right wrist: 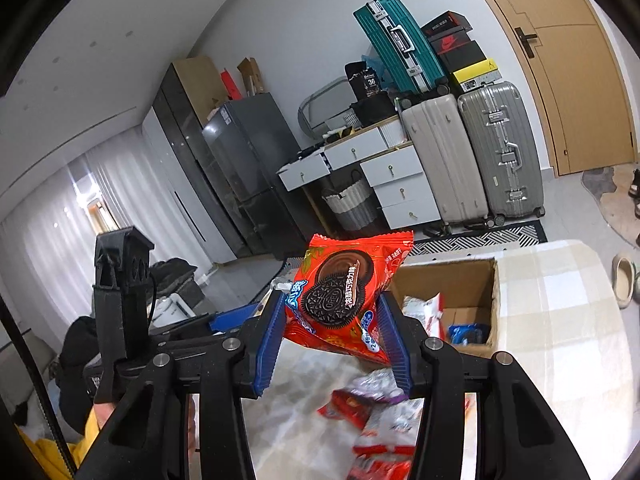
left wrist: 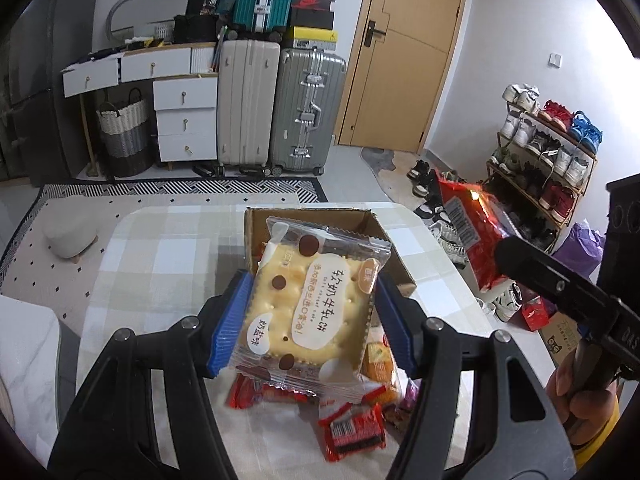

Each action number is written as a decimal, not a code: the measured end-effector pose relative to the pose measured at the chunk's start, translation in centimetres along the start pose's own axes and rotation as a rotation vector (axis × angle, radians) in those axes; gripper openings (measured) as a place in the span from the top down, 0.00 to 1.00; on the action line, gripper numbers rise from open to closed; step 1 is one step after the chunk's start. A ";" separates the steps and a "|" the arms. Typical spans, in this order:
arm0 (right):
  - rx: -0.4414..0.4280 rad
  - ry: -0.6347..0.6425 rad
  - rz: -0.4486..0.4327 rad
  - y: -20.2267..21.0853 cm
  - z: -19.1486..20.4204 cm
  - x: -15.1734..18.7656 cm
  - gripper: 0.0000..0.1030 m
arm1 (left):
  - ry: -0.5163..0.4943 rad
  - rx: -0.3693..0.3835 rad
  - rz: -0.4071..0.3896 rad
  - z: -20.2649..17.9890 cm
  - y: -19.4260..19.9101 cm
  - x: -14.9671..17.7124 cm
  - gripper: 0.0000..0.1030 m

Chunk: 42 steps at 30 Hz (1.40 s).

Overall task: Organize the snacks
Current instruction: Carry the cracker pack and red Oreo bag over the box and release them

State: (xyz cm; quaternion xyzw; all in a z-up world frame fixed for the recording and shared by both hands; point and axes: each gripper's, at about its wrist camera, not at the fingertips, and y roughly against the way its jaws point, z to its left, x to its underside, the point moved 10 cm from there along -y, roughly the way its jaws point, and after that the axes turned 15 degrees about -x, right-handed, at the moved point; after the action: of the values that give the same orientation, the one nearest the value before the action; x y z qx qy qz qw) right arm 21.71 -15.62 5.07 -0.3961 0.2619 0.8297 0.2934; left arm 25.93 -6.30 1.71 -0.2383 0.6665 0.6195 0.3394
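My left gripper [left wrist: 310,312] is shut on a clear-wrapped yellow cracker packet [left wrist: 312,304], held above the table in front of the open cardboard box [left wrist: 384,240]. My right gripper [right wrist: 334,336] is shut on a red Oreo packet [right wrist: 340,296], held above the table left of the box [right wrist: 476,280], which holds several snack packets. The red packet [left wrist: 476,232] and the right gripper's body also show at the right of the left wrist view. Loose red snack packets [left wrist: 352,432] lie on the checked tablecloth [left wrist: 160,248] under both grippers.
The left gripper's body [right wrist: 124,300] shows at the left of the right wrist view. Suitcases [left wrist: 276,108], white drawers and a woven basket stand beyond the table. A shoe rack [left wrist: 548,152] stands at the right. A wooden door [left wrist: 404,56] is behind.
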 end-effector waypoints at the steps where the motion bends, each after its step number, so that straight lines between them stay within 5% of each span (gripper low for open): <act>1: 0.006 0.008 0.005 -0.4 -0.5 -0.3 0.54 | -0.004 -0.002 0.006 -0.2 -0.9 -0.5 0.42; 21: 0.096 -0.048 0.119 -8.7 -13.8 -2.4 0.54 | -0.052 -0.038 0.151 -3.8 -20.0 -6.3 0.42; 31: 0.113 -0.082 0.168 -10.9 -16.9 -0.4 0.54 | -0.053 -0.036 0.214 -4.1 -26.5 -5.5 0.42; 42: 0.135 -0.083 0.212 -12.1 -17.5 1.3 0.54 | -0.026 -0.023 0.227 -4.1 -28.9 -2.4 0.42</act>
State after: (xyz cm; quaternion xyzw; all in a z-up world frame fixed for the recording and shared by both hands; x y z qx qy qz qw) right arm 38.26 -18.56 -8.04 -0.3106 0.3453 0.8523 0.2408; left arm 48.19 -14.02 -15.65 -0.1572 0.6776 0.6646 0.2727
